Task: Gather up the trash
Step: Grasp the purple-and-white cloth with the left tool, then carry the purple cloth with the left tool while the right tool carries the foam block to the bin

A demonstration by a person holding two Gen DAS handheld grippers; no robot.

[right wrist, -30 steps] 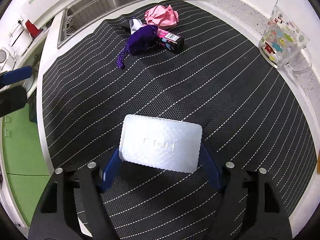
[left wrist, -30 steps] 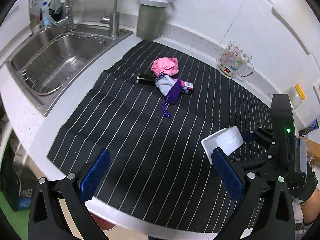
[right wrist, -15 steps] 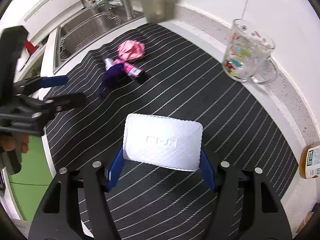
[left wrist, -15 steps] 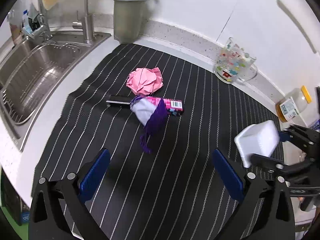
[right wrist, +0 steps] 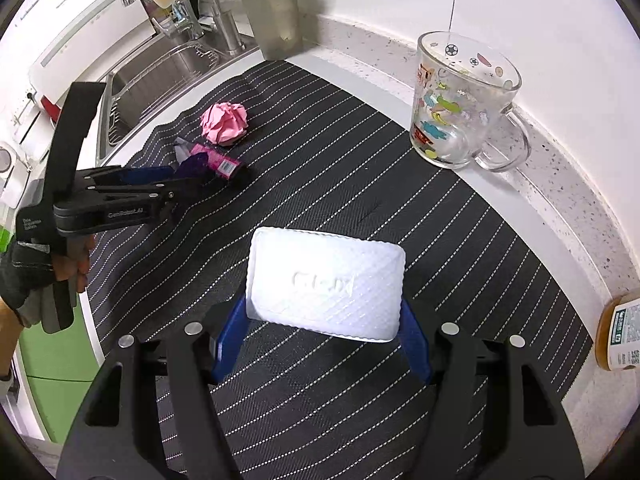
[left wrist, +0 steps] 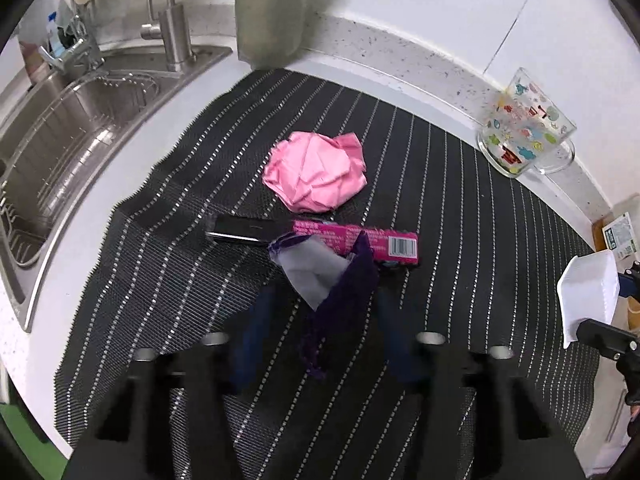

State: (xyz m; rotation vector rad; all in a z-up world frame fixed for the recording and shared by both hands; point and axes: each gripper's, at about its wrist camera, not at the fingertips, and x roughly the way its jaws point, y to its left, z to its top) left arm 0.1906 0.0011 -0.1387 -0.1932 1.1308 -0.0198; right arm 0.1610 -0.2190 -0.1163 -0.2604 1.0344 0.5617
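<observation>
Closer now, the left gripper has dropped over the purple wrapper on the counter's striped mat.
Its jaws, wide before, are closing astride the wrapper; the right gripper stays clamped on the white tray.

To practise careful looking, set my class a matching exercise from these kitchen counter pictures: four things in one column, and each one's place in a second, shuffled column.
Things:
1. white tray
2. pink paper ball
3. glass mug
4. purple wrapper

Places:
A. on the pale counter beside the striped mat
B. between the closing fingers of the left gripper
C. gripped by the right gripper
D. on the mat, beyond the pink box

Pairs: 1-C, 2-D, 3-A, 4-B
</observation>
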